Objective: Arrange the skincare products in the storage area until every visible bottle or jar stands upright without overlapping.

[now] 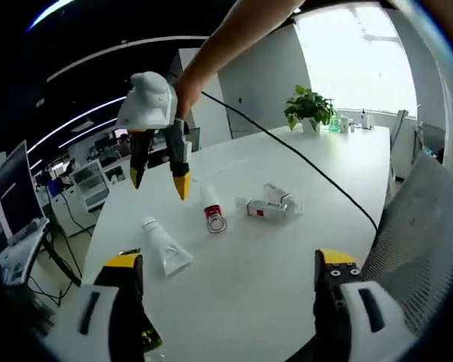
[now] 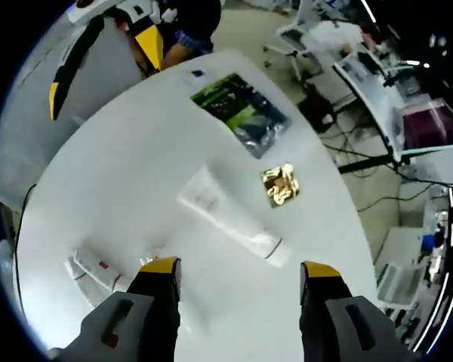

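White tube point(image 2: 230, 217) lying flat between right gripper point(image 2: 241, 273) jaws, apart, empty. Left gripper point(image 1: 230, 264) likewise apart. Risk: pinched soft tube slips, toppling again.

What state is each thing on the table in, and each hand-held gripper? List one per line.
White tube: lying flat on the table.
Red-labelled bottle: lying on its side.
Clear-wrapped box: lying flat.
Green packet: lying flat.
Gold wrapper: lying flat, crumpled.
Left hand-held gripper: open, holding nothing.
Right hand-held gripper: open, holding nothing, above the table.
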A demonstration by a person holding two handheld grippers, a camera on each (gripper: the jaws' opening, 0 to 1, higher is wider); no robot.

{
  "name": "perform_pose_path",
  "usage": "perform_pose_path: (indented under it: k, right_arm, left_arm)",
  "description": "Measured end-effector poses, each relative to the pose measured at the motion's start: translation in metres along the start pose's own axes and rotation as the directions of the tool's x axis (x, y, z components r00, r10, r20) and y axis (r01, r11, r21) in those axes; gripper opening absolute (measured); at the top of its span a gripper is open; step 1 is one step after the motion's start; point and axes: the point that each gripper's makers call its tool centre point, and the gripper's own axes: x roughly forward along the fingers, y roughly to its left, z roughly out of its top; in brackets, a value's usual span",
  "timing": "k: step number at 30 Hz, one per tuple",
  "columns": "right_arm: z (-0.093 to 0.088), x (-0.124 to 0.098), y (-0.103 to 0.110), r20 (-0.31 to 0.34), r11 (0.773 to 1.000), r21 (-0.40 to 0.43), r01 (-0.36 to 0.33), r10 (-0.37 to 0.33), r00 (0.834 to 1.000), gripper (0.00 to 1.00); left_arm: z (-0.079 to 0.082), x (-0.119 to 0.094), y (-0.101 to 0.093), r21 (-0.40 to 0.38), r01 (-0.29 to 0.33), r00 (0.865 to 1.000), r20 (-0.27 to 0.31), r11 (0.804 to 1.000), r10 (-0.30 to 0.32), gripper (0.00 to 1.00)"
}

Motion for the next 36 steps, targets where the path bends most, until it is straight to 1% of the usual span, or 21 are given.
perform_pose_path:
  k: [4,6,9,12,13,14,15,16,18,19,21,22,25,26,27,28,29,30,34,35,36]
  right_arm:
    - [-0.001,0.023,-0.004,-0.034,0.995,-0.088,-0.045,0.042,0.999,0.64]
    - [-0.001,0.036,-0.006,-0.054,0.987,-0.148,-0.063,0.055,0.997,0.63]
    - [0.000,0.051,-0.005,-0.085,0.975,-0.201,-0.094,0.078,0.993,0.62]
    - [0.003,0.066,-0.007,-0.111,0.944,-0.310,-0.114,0.083,0.990,0.57]
    - [0.004,0.072,-0.006,-0.131,0.926,-0.355,-0.124,0.082,0.988,0.55]
    - [0.002,0.078,-0.004,-0.142,0.907,-0.393,-0.153,0.105,0.984,0.53]
    - [0.003,0.082,0.000,-0.162,0.876,-0.447,-0.181,0.120,0.980,0.52]
    - [0.004,0.085,0.000,-0.168,0.849,-0.495,-0.185,0.115,0.979,0.52]
    - [-0.001,0.091,0.000,-0.226,0.770,-0.599,-0.221,0.102,0.969,0.49]
    - [-0.004,0.094,-0.001,-0.258,0.726,-0.645,-0.239,0.087,0.962,0.48]
    - [-0.005,0.098,0.001,-0.277,0.687,-0.679,-0.260,0.089,0.957,0.47]
    - [-0.004,0.100,0.003,-0.280,0.684,-0.678,-0.269,0.098,0.955,0.46]
    - [0.003,0.102,0.006,-0.261,0.692,-0.672,-0.266,0.114,0.958,0.40]
    - [0.001,0.101,0.005,-0.279,0.665,-0.693,-0.277,0.107,0.954,0.39]
    - [0.001,0.101,0.003,-0.279,0.662,-0.697,-0.275,0.102,0.955,0.37]
    - [0.002,0.101,0.002,-0.272,0.663,-0.700,-0.266,0.098,0.957,0.36]
    - [0.001,0.101,0.003,-0.276,0.674,-0.687,-0.271,0.104,0.956,0.33]
    - [0.000,0.100,0.003,-0.281,0.678,-0.682,-0.275,0.105,0.954,0.31]
    - [0.002,0.100,0.002,-0.287,0.683,-0.682,-0.261,0.079,0.955,0.28]
    - [0.001,0.100,0.002,-0.292,0.672,-0.693,-0.262,0.070,0.954,0.27]
    - [0.002,0.100,0.002,-0.293,0.668,-0.697,-0.262,0.068,0.954,0.27]
  left_arm:
    - [0.001,0.000,0.000,0.010,-0.001,1.000,0.002,1.000,0.001,0.88]
    - [0.000,0.000,0.001,0.014,-0.004,1.000,0.002,1.000,0.004,0.88]
    - [0.001,0.000,0.002,0.011,-0.010,1.000,0.007,1.000,0.009,0.87]
    - [0.001,0.000,0.002,0.019,-0.009,1.000,0.005,1.000,0.009,0.86]
    - [-0.001,0.000,0.002,0.020,-0.009,1.000,-0.003,1.000,0.009,0.85]
    - [-0.002,0.001,0.002,0.021,-0.009,1.000,-0.007,1.000,0.009,0.85]
    - [-0.002,0.001,0.001,0.027,-0.006,1.000,-0.011,1.000,0.006,0.84]
    - [-0.001,0.001,0.001,0.034,-0.004,1.000,-0.009,0.999,0.005,0.84]
    - [0.000,0.001,0.001,0.042,-0.007,1.000,-0.006,0.999,0.007,0.84]
    - [-0.001,0.000,0.002,0.037,-0.011,1.000,-0.006,0.999,0.012,0.84]
    - [-0.001,0.000,0.004,0.034,-0.019,1.000,-0.006,0.999,0.019,0.84]
    - [-0.001,-0.001,0.005,0.031,-0.022,1.000,-0.006,0.999,0.022,0.83]
    - [-0.001,-0.001,0.004,0.040,-0.023,1.000,-0.006,0.999,0.023,0.83]
    - [-0.002,-0.001,0.004,0.040,-0.021,1.000,-0.010,0.999,0.021,0.83]
    - [-0.002,0.000,0.004,0.040,-0.020,1.000,-0.011,0.999,0.020,0.83]
    - [-0.002,0.000,0.004,0.044,-0.020,1.000,-0.010,0.999,0.021,0.83]
    - [-0.001,0.000,0.004,0.046,-0.020,1.000,-0.007,0.999,0.020,0.82]
    - [-0.001,-0.001,0.004,0.045,-0.019,1.000,-0.006,0.999,0.020,0.82]
    - [-0.001,-0.001,0.005,0.045,-0.024,1.000,-0.004,0.999,0.024,0.81]
    - [-0.001,-0.001,0.005,0.045,-0.025,1.000,-0.004,0.999,0.026,0.81]
    - [0.000,-0.001,0.005,0.046,-0.026,1.000,-0.003,0.999,0.026,0.81]
